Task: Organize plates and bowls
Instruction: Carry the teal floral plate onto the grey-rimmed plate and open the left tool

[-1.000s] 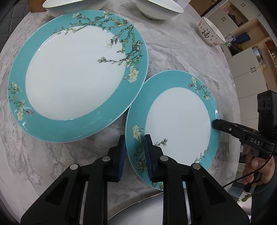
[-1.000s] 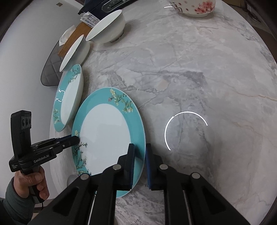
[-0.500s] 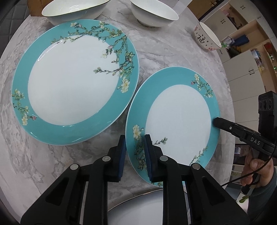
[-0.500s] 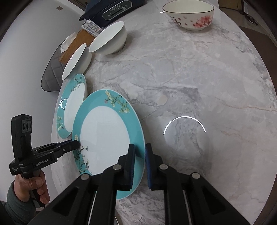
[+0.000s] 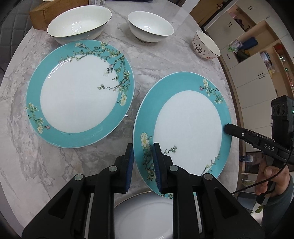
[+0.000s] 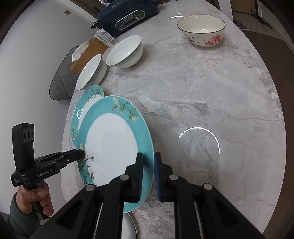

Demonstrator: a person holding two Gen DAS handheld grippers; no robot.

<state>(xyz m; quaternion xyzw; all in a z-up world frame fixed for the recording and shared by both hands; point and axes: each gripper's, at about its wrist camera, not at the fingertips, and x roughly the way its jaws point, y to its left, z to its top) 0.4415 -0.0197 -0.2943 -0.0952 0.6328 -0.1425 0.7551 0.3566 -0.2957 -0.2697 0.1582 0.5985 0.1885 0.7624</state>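
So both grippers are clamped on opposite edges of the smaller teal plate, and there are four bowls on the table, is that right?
Not quite: there are three bowls, not four. The left wrist view shows a wide white bowl, a smaller white bowl and a spotted bowl. The rest holds: the left gripper and right gripper clamp opposite edges of the smaller teal plate.

My two teal-rimmed plates [image 5: 79, 93] [image 5: 182, 132] look like glazed ceramic, v. glossy w/ light glints. White bowls [image 5: 79, 23] upper left of the left view: same shiny glaze. Table [image 6: 202, 92] is grey-veined marble, polished & smooth. My gripper [image 5: 141, 165] arms are matt black plastic w/ metal rivets; pads [image 5: 130, 165] blue, rubbery. Box [image 5: 55, 11] top left: plain wood, matt.
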